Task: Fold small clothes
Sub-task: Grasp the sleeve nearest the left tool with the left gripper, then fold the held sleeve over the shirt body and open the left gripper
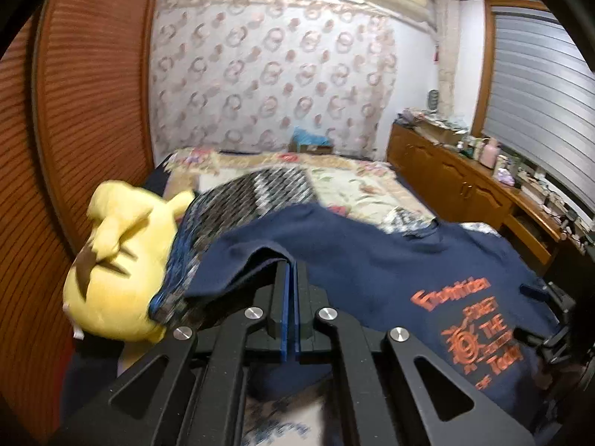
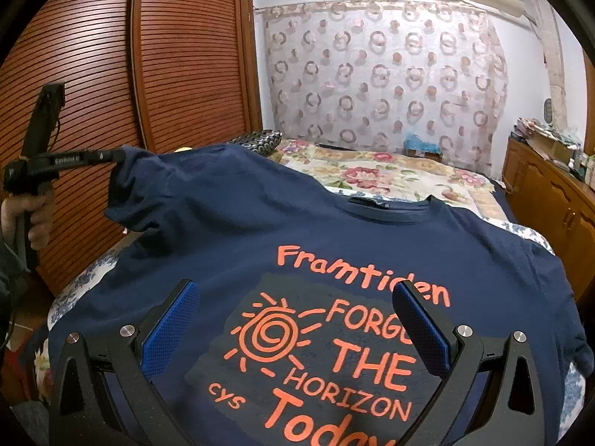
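Observation:
A navy T-shirt (image 2: pixel 230 230) with orange print lies front-up on the bed. My left gripper (image 1: pixel 291 265) is shut on its sleeve (image 1: pixel 260 256) and holds the sleeve lifted off the bed; in the right wrist view the left gripper (image 2: pixel 121 154) shows at the left, pinching the raised sleeve (image 2: pixel 148 182). My right gripper (image 2: pixel 295 291) is open and empty, its blue pads (image 2: pixel 167 330) spread above the printed chest. The right gripper also shows in the left wrist view (image 1: pixel 550 297) at the shirt's far side.
A yellow plush toy (image 1: pixel 119 260) and a dark patterned pillow (image 1: pixel 238 204) lie by the wooden wardrobe (image 1: pixel 85 111). A floral bedspread (image 2: pixel 390 174) covers the bed. A wooden cabinet (image 1: pixel 465 186) with clutter stands on the right.

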Tool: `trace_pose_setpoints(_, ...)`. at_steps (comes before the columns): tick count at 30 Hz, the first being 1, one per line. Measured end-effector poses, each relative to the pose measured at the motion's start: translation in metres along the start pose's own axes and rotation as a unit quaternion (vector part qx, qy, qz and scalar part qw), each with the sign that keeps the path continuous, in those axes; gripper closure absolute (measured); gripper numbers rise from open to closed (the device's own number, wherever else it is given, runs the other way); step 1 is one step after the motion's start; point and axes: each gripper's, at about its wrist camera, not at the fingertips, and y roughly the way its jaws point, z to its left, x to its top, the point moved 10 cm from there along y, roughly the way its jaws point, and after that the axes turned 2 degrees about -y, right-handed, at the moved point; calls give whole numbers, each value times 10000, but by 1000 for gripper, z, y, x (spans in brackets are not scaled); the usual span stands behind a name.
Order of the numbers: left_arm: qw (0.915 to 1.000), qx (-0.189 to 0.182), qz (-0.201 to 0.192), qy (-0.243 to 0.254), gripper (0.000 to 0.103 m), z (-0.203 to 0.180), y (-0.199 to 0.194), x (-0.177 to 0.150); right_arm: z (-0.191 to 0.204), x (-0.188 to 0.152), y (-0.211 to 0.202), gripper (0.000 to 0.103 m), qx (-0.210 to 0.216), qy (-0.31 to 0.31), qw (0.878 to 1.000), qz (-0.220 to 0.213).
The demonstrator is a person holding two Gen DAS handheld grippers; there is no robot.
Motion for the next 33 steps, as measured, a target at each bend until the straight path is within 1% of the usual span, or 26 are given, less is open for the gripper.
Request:
trace_pose_setpoints(4, 9993, -246, -61, 276, 101, -41, 6, 24, -3, 1, -3, 0, -52, 62, 10000, -56)
trace_pose_setpoints(7, 9980, -412, 10, 480, 101, -72, 18, 34, -5, 1, -6, 0, -115, 115, 9998, -105)
trace_pose_setpoints(10, 9963, -458, 139, 713, 101, -96, 34, 35, -7, -1, -8, 0, -165, 190, 9996, -137)
trace_pose_setpoints(13, 9939, -512, 406, 888, 100, -113, 52, 26, -6, -3, -8, 0, -203, 246, 9994, -123)
trace_pose_setpoints(14, 9937, -488, 467, 893, 97, -115, 55, 23, -6, -4, -8, 0, -216, 253, 9994, -112)
trace_pose_setpoints(16, 9935, -576, 495, 847, 80, -117, 55, 17, -5, -6, -7, 0, -246, 270, 9993, -95)
trace_pose_setpoints(19, 9939, -597, 465, 803, 66, -117, 49, 14, -2, -9, -5, 0, -268, 316, 9991, -71)
trace_pose_setpoints(24, 9945, -566, 473, 742, 62, -107, 39, 6, 3, -9, -2, 0, -268, 335, 9991, -30)
trace_pose_setpoints(26, 9949, -529, 455, 724, 54, -100, 35, 3, 6, -8, 0, 0, -254, 297, 9992, -9)
trace_pose_setpoints(27, 9952, -516, 445, 705, 47, -96, 35, 2, 6, -7, 1, 0, -248, 280, 9993, 2)
trace_pose_setpoints(28, 9955, -505, 434, 672, 42, -92, 33, -1, 8, -7, 2, 0, -235, 253, 9994, 27)
trace_pose_setpoints(30, 9960, -498, 424, 609, 35, -86, 29, -7, 9, -5, 5, 0, -205, 216, 9995, 59)
trace_pose_setpoints(33, 9968, -411, 391, 570, 35, -78, 25, -14, 12, 4, 13, 0, -99, 133, 9998, 115)
